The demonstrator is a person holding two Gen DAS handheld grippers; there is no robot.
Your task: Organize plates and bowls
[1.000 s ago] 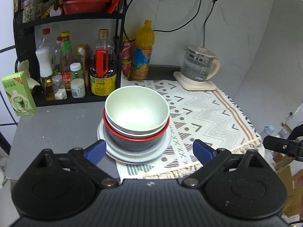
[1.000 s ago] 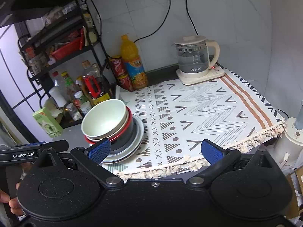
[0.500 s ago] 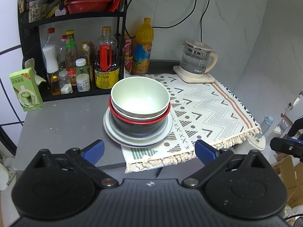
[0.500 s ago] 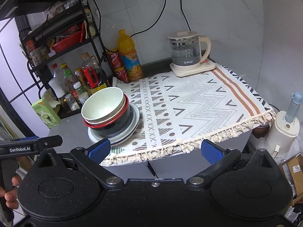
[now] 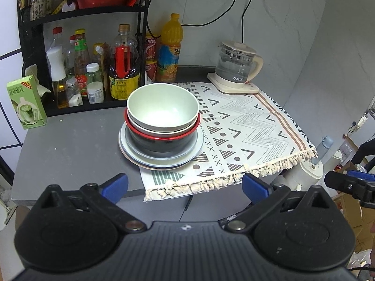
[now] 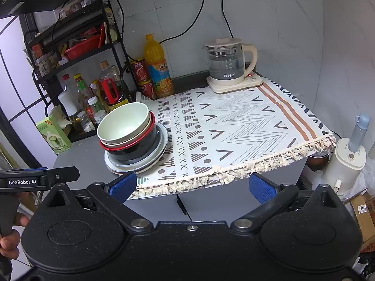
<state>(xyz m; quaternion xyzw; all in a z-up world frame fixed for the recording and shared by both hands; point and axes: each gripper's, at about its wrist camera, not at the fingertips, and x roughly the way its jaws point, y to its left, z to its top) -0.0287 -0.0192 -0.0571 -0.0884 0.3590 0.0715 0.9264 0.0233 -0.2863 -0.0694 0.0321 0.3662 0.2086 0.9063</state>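
A stack of dishes stands on the grey counter at the left edge of the patterned cloth. A pale green bowl [image 5: 163, 109] sits on top, nested in a cream bowl and a red-rimmed black bowl [image 5: 161, 140], all on stacked plates [image 5: 159, 161]. The stack also shows in the right wrist view, with the green bowl [image 6: 123, 124] over the plates [image 6: 150, 161]. My left gripper [image 5: 185, 186] is open and empty, held off the counter's front edge. My right gripper [image 6: 192, 186] is open and empty, also in front of the counter.
A black rack [image 5: 82, 16] with several bottles stands at the back left. An orange juice bottle [image 5: 170, 51], a glass kettle [image 5: 236, 66] and a green carton [image 5: 25, 105] stand on the counter. A white appliance [image 6: 346, 164] stands beside the counter's right end.
Both grippers have pulled back from the counter, so the dish stack looks smaller and the counter's front edge is in view. Both stay open and empty.
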